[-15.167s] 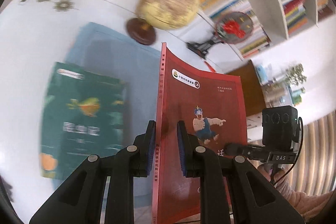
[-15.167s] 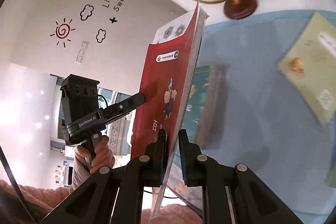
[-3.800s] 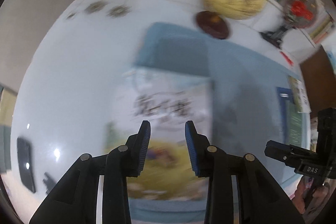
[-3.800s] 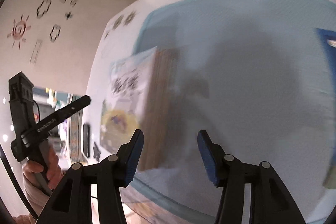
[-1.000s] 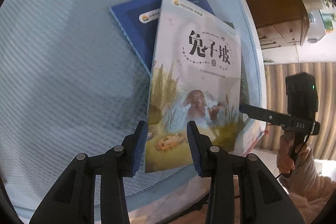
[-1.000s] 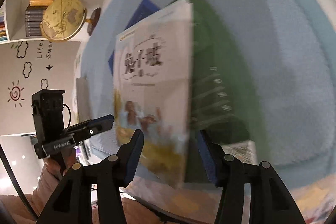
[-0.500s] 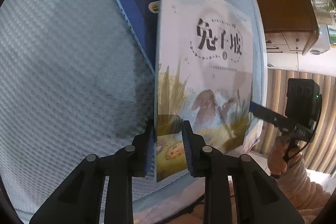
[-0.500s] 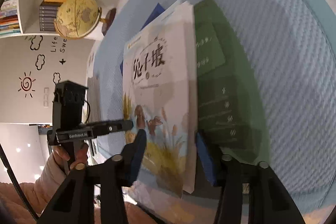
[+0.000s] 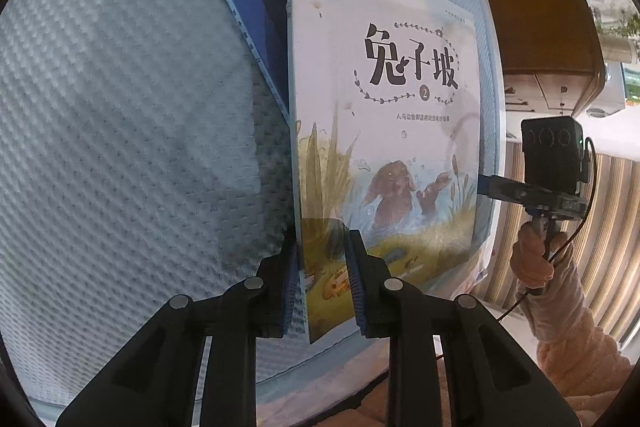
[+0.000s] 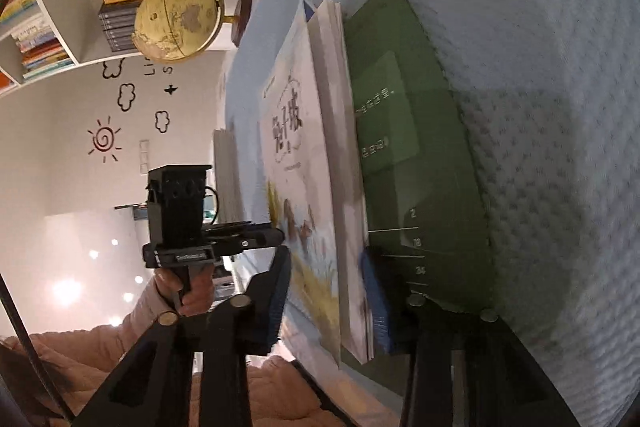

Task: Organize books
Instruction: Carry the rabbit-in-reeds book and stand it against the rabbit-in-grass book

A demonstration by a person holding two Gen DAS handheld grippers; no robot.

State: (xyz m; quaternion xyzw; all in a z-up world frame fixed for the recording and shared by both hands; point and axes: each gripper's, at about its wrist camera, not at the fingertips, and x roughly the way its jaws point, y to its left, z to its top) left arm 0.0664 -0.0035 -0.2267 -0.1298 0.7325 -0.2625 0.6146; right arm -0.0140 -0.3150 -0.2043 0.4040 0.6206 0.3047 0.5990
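Left wrist view: the left tongs [image 9: 322, 281] pinch the near spine corner of the pale rabbit book [image 9: 384, 131], whose long axis runs away from them — it lies over a blue book [image 9: 260, 19] on the surface [image 9: 120, 107].

Right wrist view: the right tongs [image 10: 328, 303], jaws just closing, straddle the rabbit book's near page edge above a green book [image 10: 412, 147]; whether the pads already press cannot be told.
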